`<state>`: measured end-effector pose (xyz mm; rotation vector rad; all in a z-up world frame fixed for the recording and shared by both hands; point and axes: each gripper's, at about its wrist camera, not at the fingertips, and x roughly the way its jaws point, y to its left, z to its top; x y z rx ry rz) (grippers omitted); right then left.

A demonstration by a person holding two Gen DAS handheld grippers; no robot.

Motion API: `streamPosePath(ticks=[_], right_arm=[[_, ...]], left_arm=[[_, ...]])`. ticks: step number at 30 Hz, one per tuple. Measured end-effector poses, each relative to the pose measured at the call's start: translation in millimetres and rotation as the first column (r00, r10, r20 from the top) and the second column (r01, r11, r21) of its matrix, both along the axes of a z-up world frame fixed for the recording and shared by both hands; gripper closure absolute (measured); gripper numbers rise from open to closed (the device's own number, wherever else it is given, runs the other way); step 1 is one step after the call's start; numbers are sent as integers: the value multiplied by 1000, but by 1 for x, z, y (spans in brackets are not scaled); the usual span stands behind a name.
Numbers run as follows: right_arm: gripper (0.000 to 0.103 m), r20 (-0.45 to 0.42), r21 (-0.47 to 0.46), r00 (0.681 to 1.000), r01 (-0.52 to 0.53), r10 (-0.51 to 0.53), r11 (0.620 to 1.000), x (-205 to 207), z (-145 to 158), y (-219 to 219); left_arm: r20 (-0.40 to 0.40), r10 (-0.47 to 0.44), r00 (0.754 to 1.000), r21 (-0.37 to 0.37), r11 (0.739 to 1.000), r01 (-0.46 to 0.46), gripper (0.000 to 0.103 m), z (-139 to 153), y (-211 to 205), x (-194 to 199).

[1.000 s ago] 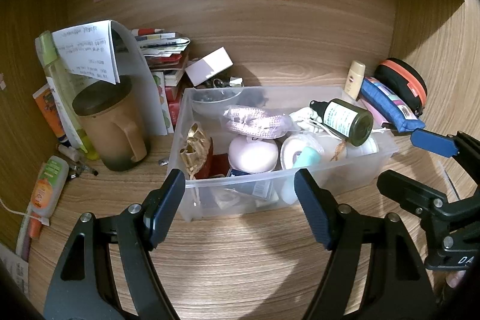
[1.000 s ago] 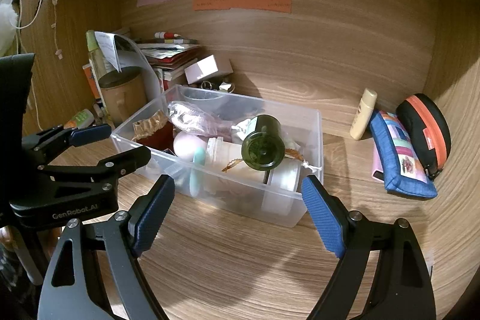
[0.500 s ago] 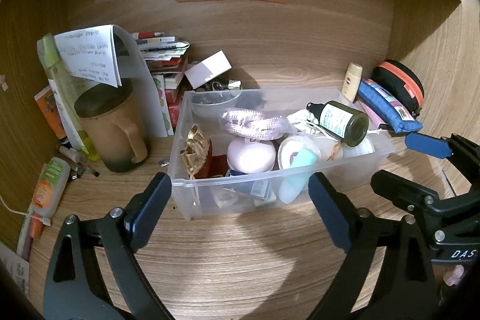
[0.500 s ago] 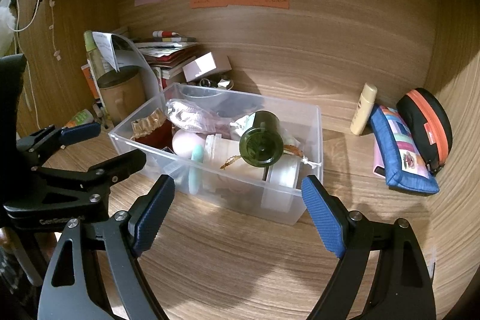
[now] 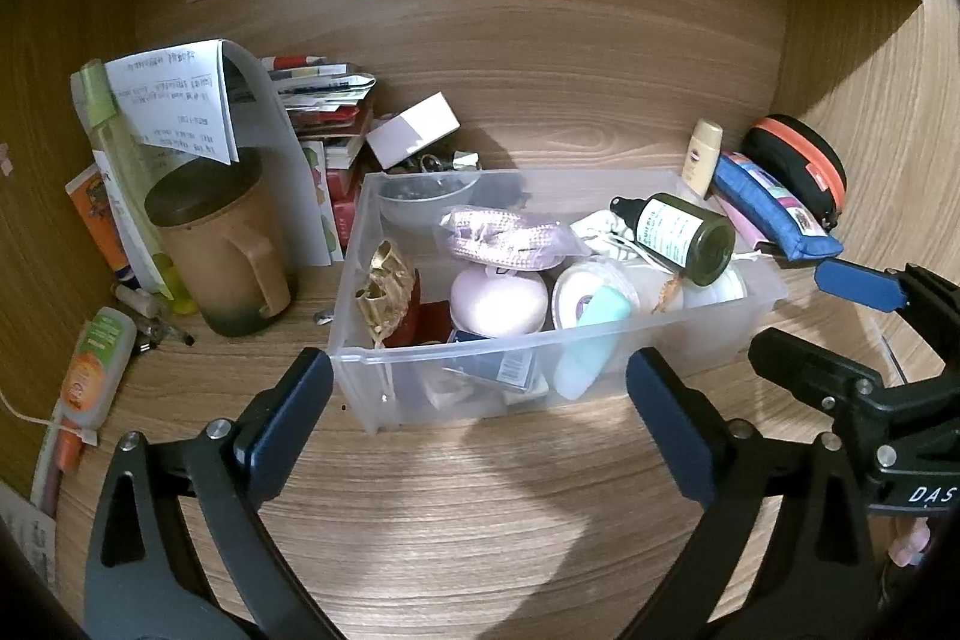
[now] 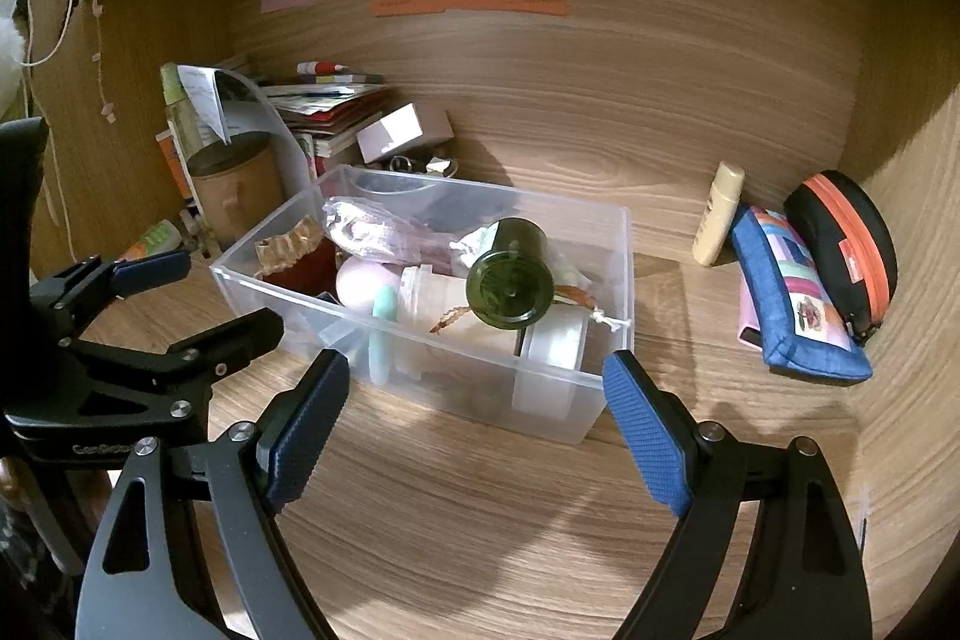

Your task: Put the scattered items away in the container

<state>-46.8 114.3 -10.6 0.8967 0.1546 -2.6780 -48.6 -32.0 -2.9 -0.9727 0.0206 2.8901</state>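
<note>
At the far left of the wooden worktop (image 5: 480, 508) lies an orange-and-green tube (image 5: 96, 364), and just right of it a brown lidded mug (image 5: 222, 244) stands upright with a folded paper (image 5: 174, 100) drooping over its lid. Behind the mug a stack of booklets (image 5: 324, 112) leans against the back wall, with a white box (image 5: 414, 130) tilted beside it. The left hand-held gripper (image 5: 480, 412) hovers low in front of the clear container (image 5: 384, 376); its jaws are opening, nearly fully spread, with nothing between them. The container sits mid-worktop, 1 bin holding a gold-wrapped item (image 5: 384, 286), a pink round case (image 5: 498, 298), a mint tube (image 5: 594, 334) and a dark green bottle (image 5: 684, 238) lying on its side atop the pile; what sits beneath is hard to make out. The right hand-held gripper (image 6: 474, 412) is held at the container's near right corner, jaws spread and empty. Right of the container, well apart from it, a cream bottle (image 6: 720, 214) leans on the wall, then a blue pouch (image 6: 792, 292) and a black-and-orange case (image 6: 846, 244), touching each other
</note>
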Motion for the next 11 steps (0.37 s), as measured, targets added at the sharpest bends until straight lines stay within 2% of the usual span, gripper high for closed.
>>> streamPosePath(ticks=[7,11], right_arm=[[18,0,3,1000,3,-3,1000,0,1,1],[18,-3,5,1000,4,-4,1000,0,1,2]], left_arm=[[-13,-25,1000,5,1000,25,2,-2,2,2],[-13,-9,1000,5,1000,9,2,-1,1,2]])
